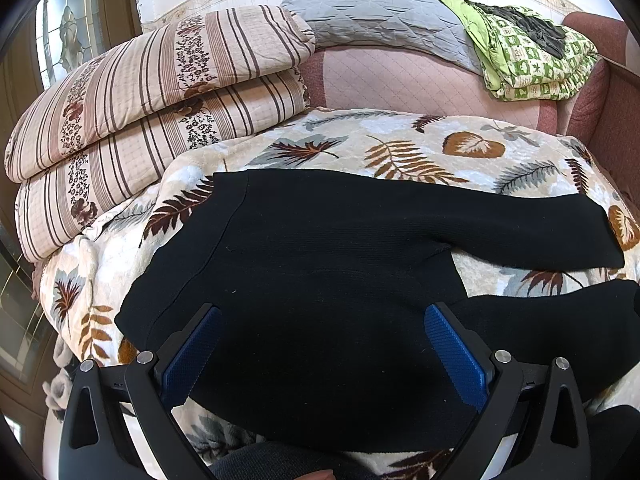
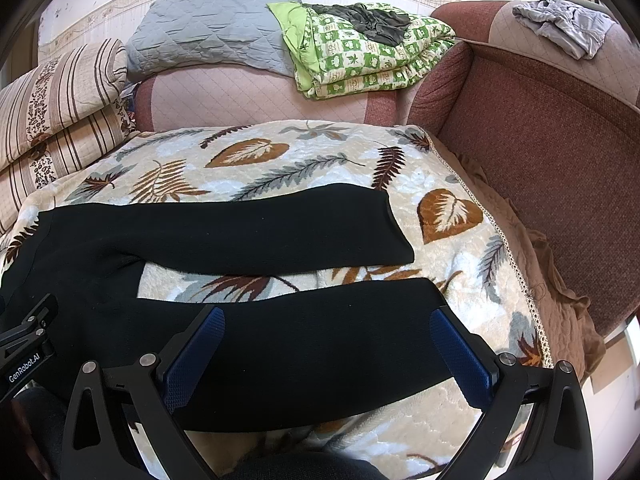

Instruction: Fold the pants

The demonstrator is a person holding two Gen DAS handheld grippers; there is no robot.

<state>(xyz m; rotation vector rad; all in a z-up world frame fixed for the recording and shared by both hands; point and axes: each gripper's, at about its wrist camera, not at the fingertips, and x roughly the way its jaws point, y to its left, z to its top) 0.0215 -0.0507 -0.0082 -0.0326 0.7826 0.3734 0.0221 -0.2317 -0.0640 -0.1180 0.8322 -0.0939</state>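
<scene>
The black pants (image 1: 312, 264) lie flat on the leaf-print blanket (image 1: 400, 148), waist to the left and legs splayed rightward, laid out ready for folding. The left hand-held gripper (image 1: 322, 354) hovers wide over the seat; the right hand-held gripper (image 2: 328, 356) gapes equally over the near leg (image 2: 320, 340). The near hem of the pants is hidden behind the grippers.

Legible text, right wrist view: the single readable marking is the white brand lettering "GenRobot.AI", printed on the black body of the left gripper (image 2: 24, 344), which enters the frame at about 8 o'clock; the lettering runs slantwise, rising toward the right. Left wrist view: no legible text, number or sign. The green checked quilt (image 2: 368, 56), at about 12 o'clock, bears small printed motifs too small to read.
</scene>
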